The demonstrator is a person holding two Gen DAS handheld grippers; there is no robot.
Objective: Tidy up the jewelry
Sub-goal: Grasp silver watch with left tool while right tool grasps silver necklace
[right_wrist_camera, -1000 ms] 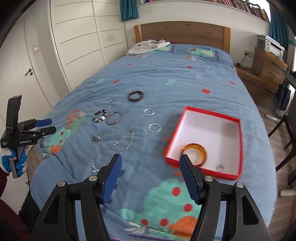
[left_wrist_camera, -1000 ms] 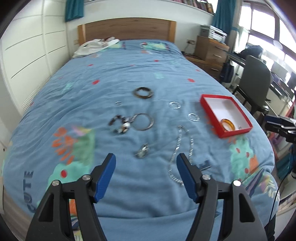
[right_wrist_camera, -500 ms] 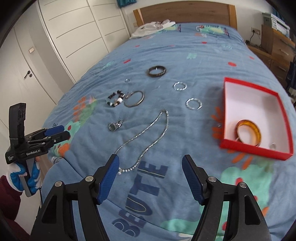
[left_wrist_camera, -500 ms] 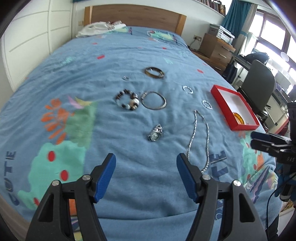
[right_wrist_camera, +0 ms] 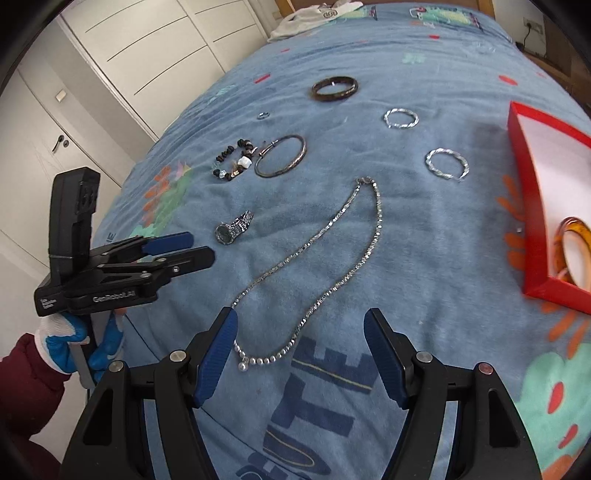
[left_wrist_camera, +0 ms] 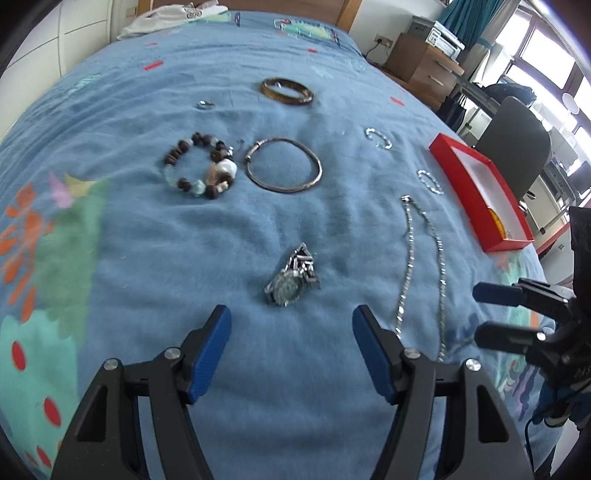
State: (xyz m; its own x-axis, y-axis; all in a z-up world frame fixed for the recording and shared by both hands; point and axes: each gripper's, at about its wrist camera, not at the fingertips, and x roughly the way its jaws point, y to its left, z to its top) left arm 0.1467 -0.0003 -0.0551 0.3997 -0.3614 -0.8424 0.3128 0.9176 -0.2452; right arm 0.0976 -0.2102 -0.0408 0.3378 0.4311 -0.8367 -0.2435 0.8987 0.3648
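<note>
Jewelry lies spread on a blue bedspread. A silver watch (left_wrist_camera: 291,275) lies just ahead of my open, empty left gripper (left_wrist_camera: 291,323). A silver chain necklace (right_wrist_camera: 317,258) lies just ahead of my open, empty right gripper (right_wrist_camera: 300,325). Further off are a beaded bracelet (left_wrist_camera: 201,170), a thin metal bangle (left_wrist_camera: 283,165), a dark bangle (left_wrist_camera: 287,91), two silver hoops (right_wrist_camera: 400,118) (right_wrist_camera: 446,163) and a small ring (left_wrist_camera: 205,105). A red box (right_wrist_camera: 546,206) at the right holds an amber bangle (right_wrist_camera: 576,251).
The bed's wooden headboard (left_wrist_camera: 347,14) and a white garment (left_wrist_camera: 173,16) are at the far end. White wardrobe doors (right_wrist_camera: 147,55) stand to the left of the bed. A wooden dresser (left_wrist_camera: 424,66) and a grey chair (left_wrist_camera: 517,140) stand to the right.
Both grippers have moved down and forward toward the bedspread, so the watch and the necklace now lie close ahead of the fingers. Both stay open and empty.
</note>
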